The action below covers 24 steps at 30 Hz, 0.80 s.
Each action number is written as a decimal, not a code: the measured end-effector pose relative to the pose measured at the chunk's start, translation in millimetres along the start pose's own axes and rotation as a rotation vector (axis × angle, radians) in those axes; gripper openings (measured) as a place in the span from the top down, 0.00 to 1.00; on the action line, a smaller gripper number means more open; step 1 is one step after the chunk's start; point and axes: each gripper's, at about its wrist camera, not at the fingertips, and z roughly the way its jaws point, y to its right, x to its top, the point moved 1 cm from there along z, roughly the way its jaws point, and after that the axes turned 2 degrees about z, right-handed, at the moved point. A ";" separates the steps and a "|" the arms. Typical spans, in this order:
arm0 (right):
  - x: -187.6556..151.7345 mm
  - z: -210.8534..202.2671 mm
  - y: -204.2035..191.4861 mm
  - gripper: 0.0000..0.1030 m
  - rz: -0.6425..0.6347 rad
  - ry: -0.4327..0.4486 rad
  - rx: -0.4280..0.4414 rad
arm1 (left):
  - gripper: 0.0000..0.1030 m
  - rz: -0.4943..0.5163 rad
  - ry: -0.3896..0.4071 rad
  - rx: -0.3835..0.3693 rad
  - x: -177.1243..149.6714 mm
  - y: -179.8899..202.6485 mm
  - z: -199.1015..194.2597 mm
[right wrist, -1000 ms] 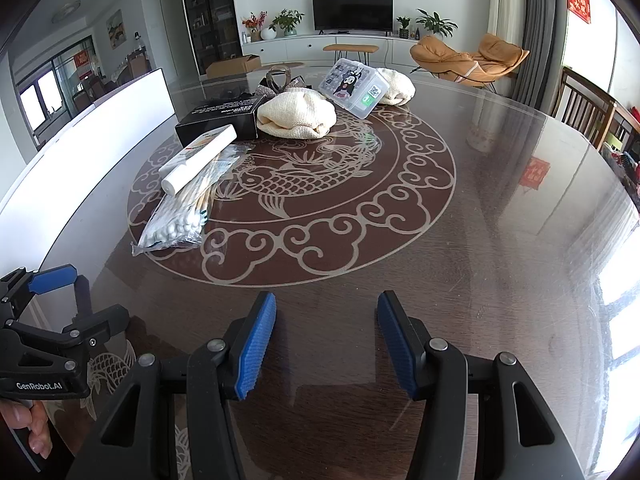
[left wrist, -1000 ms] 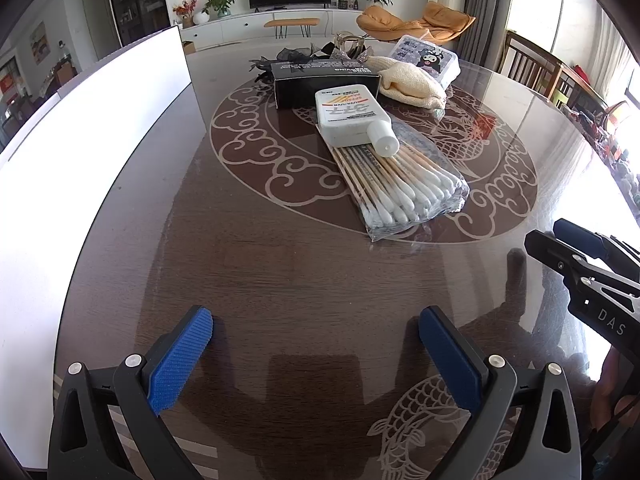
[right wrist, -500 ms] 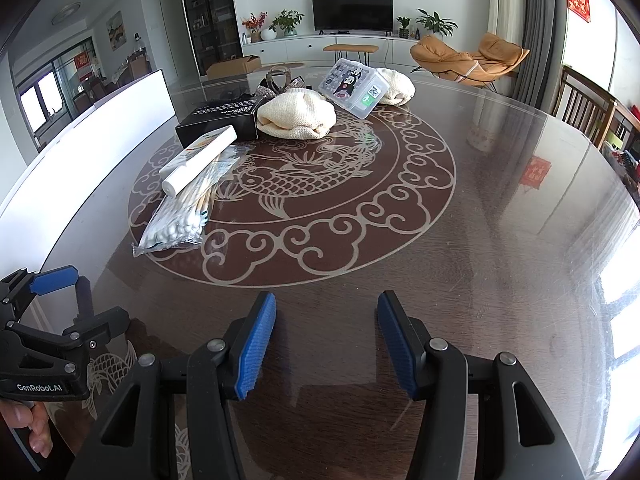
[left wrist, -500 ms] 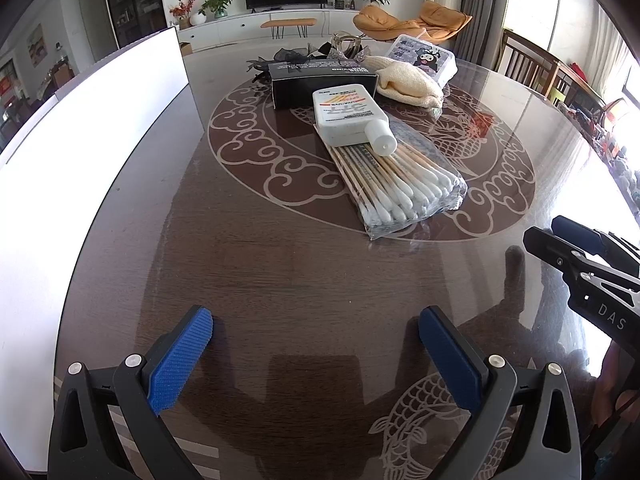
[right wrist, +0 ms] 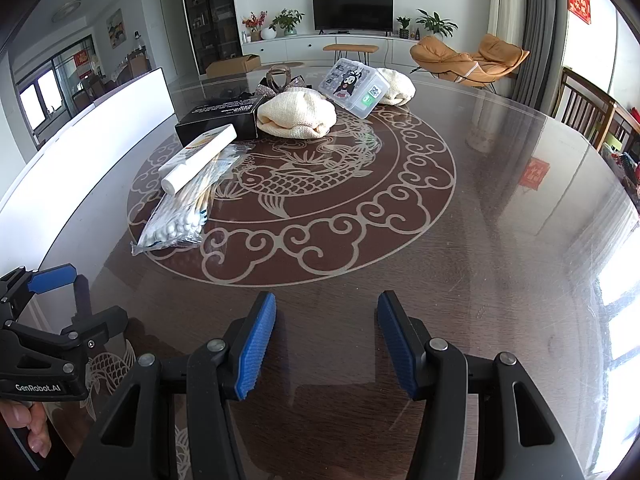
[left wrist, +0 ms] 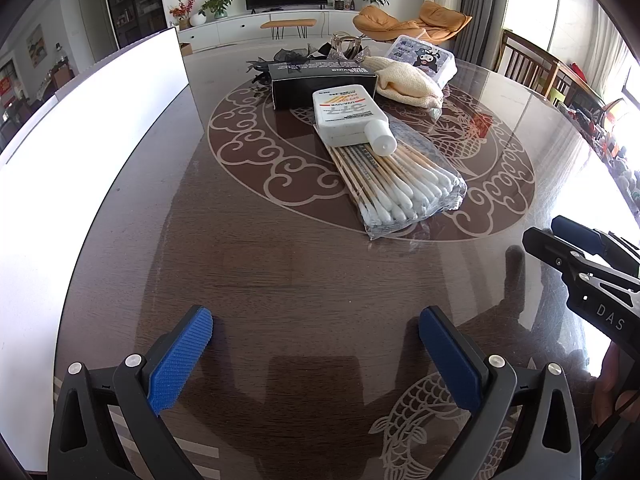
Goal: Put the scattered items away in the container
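Cotton swabs [left wrist: 404, 192] untouched, both claws agape, empty

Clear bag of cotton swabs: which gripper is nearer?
Left. Left gripper faces the clear bag of cotton swabs directly; right gripper sits farther off to its right.

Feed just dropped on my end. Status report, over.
Left tongs open, empty; right tongs open, empty. Swab bag with white bottle lying on it, untouched on table. Path to them clear.
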 end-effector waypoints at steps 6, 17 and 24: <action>0.0 0.2 -0.1 0.47 -0.001 0.000 -0.002 | 0.00 0.000 0.002 0.000 0.3 0.1 -0.2; 0.0 0.4 -1.2 0.47 -0.002 -0.001 -0.003 | 0.00 0.000 0.003 0.000 0.7 0.3 -0.3; -1.4 0.7 -2.0 0.45 -0.068 -0.006 0.007 | 0.00 -0.002 -0.036 -0.001 3.4 -0.6 0.3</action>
